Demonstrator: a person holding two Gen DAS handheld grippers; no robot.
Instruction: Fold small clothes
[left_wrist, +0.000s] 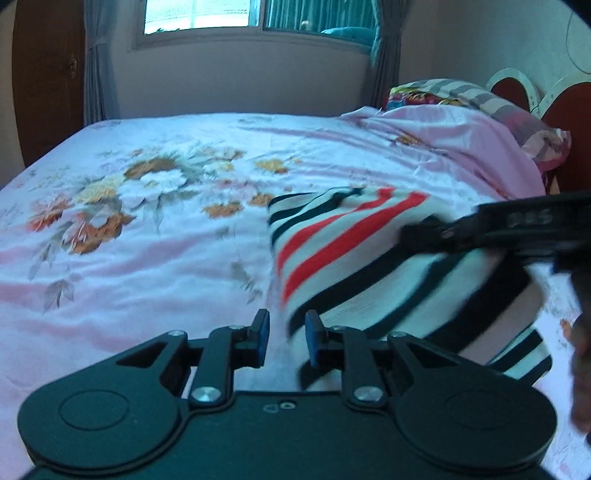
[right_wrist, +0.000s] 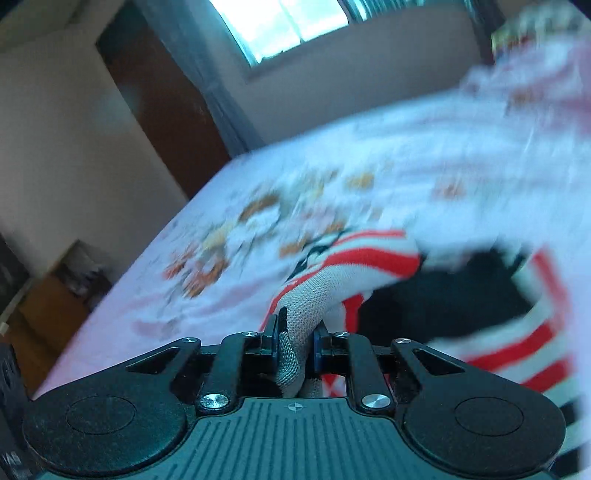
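Note:
A small white knit garment (left_wrist: 351, 240) with red and black stripes lies rumpled on the bed, right of centre in the left wrist view. My left gripper (left_wrist: 287, 338) hovers low over the sheet at the garment's near left corner. A narrow gap shows between its blue pads, with pink sheet in it and no cloth pinched. My right gripper (left_wrist: 410, 236) reaches in from the right over the garment. In the right wrist view my right gripper (right_wrist: 295, 334) is shut on a bunched fold of the striped garment (right_wrist: 369, 258), which rises from the bed toward the pads.
The bed (left_wrist: 147, 240) carries a pink floral sheet. Pillows (left_wrist: 480, 107) lie under a pink cover by the red headboard (left_wrist: 569, 110) at the right. A window (left_wrist: 258, 14), curtains and a brown door (left_wrist: 48, 74) stand beyond. A hand (left_wrist: 581, 369) shows at the right edge.

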